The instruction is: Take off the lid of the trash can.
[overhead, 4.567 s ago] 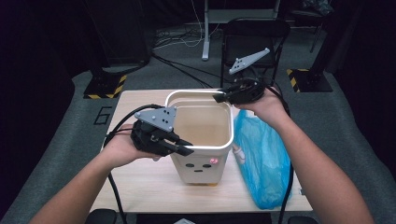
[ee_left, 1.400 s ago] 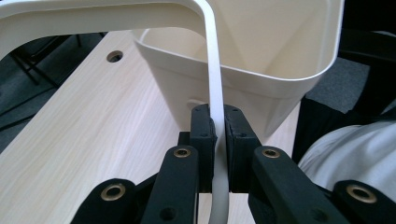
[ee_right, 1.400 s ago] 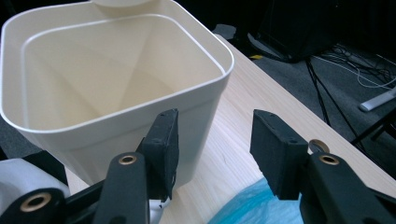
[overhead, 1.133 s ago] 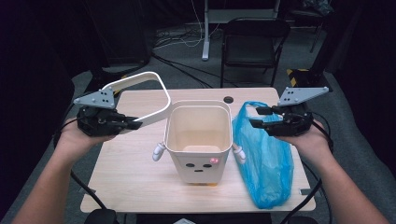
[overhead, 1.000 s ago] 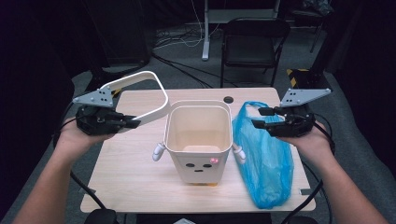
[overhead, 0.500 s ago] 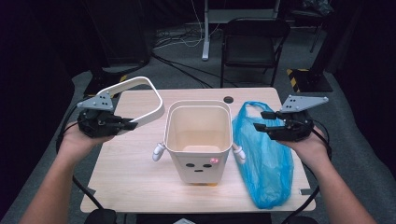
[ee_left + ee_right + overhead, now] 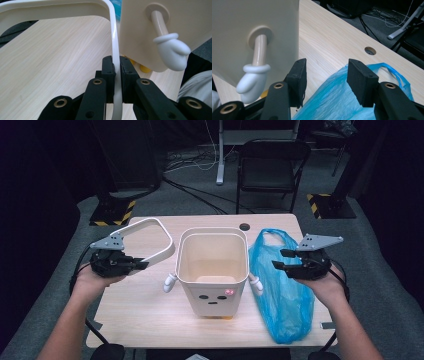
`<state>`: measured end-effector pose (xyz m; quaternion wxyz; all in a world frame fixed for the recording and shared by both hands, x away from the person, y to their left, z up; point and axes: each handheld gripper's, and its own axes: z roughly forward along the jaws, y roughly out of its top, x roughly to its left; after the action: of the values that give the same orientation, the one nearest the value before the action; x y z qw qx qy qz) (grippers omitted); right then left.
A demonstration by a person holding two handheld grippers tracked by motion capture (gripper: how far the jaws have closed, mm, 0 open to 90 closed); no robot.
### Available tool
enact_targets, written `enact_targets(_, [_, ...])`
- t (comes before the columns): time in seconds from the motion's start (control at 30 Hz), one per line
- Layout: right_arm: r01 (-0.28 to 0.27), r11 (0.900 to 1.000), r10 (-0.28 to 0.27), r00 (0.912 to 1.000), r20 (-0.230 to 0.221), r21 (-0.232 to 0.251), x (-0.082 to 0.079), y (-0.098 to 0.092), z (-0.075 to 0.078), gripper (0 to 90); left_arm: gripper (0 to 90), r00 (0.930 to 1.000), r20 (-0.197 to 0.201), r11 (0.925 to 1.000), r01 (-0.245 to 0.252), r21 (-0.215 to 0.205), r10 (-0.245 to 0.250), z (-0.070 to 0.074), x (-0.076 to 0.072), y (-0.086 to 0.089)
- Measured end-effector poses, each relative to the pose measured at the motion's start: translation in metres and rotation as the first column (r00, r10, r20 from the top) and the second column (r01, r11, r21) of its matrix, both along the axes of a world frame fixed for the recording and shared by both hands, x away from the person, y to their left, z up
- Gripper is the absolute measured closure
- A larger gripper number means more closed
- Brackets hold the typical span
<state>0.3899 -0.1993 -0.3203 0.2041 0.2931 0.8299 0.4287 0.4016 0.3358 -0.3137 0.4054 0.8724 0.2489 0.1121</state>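
A cream bin (image 7: 212, 270) with a face and small white arm-pegs stands mid-table. Its white rim ring (image 7: 150, 245) is off the bin, held to the left of it just above the table. My left gripper (image 7: 135, 265) is shut on that ring; the left gripper view has the pads (image 7: 110, 72) clamped on the ring's thin band (image 7: 115, 42). A blue plastic bag (image 7: 285, 290) lies flat right of the bin. My right gripper (image 7: 280, 260) hovers over the bag, open, with nothing between its pads (image 7: 362, 80); the bag (image 7: 337, 102) lies below them.
The wooden table (image 7: 145, 315) has a cable hole (image 7: 244, 226) near its far edge. A black folding chair (image 7: 270, 170) stands behind the table, and cables run across the dark floor. One white arm-peg (image 7: 253, 80) of the bin sticks out close to my right gripper.
Both hands have come down toward the table. The ring sank with the left gripper, and the right gripper dropped closer to the blue bag.
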Motion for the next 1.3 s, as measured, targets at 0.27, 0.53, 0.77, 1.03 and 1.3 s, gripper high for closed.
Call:
enact_targets(0.27, [0.015,1.0,-0.015,0.9997,0.019,-0.011,-0.006,0.005,-0.013,50.0,83.4,0.9997,-0.02,0.9999,-0.011,-0.007,0.011,-0.019,0.0,0.004])
enact_targets(0.53, [0.032,0.999,-0.031,0.9984,0.048,-0.02,-0.014,0.011,-0.023,50.1,83.4,0.999,-0.029,0.9994,-0.035,-0.001,0.035,-0.04,0.001,0.006])
enact_targets(0.77, [0.045,0.999,-0.044,0.9983,0.037,-0.021,-0.015,0.008,-0.033,50.2,83.4,0.9975,-0.039,0.9982,-0.058,0.011,0.059,-0.06,0.004,0.008])
enact_targets(1.03, [0.071,0.997,-0.071,0.9975,0.008,-0.01,-0.011,-0.001,-0.05,50.6,83.4,0.9955,-0.052,0.9968,-0.079,-0.002,0.079,-0.084,0.007,0.012])
enact_targets(1.3, [0.113,0.994,-0.113,0.9933,-0.022,-0.004,-0.006,-0.012,-0.069,50.8,83.4,0.992,-0.065,0.9941,-0.109,-0.002,0.108,-0.107,0.011,0.014])
